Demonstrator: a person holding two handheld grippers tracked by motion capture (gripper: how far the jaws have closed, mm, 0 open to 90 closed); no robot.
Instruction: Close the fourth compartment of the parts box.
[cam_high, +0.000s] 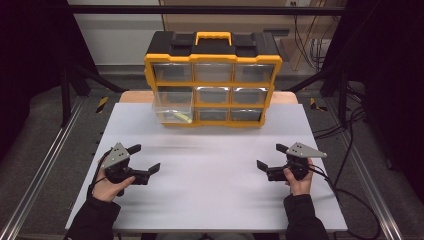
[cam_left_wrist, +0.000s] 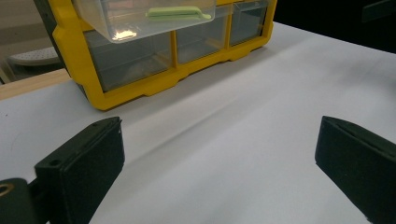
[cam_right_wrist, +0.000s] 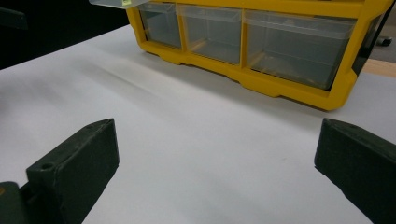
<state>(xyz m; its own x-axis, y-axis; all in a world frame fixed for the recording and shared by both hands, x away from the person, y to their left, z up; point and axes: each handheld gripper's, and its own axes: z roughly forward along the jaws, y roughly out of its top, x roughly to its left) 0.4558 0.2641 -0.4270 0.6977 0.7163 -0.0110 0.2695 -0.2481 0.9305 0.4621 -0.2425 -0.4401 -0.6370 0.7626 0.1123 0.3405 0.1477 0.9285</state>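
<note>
Yellow-and-black organizer (cam_high: 213, 75) stands at the far middle of the white table (cam_high: 210, 195), orange handle (cam_high: 213, 36) on top, three rows of clear drawers facing near. Middle-left drawer (cam_high: 172, 102) is pulled out toward the near side, sticking past the frame; a thin yellow-green item (cam_left_wrist: 177, 13) lies inside it, what it is can't tell. Other drawers sit flush.

Left gripper (cam_high: 147, 157) rests on the near left of the table, held by the left hand (cam_high: 107, 187), jaws spread wide, nothing between them. Right gripper (cam_high: 271, 156) is near right, held by the right hand (cam_high: 299, 181), jaws spread wide too, holding nothing. Both point inward toward the table middle, well apart from each other and from the organizer. In the gripper views bare white table lies between the jaws, organizer beyond.
</note>
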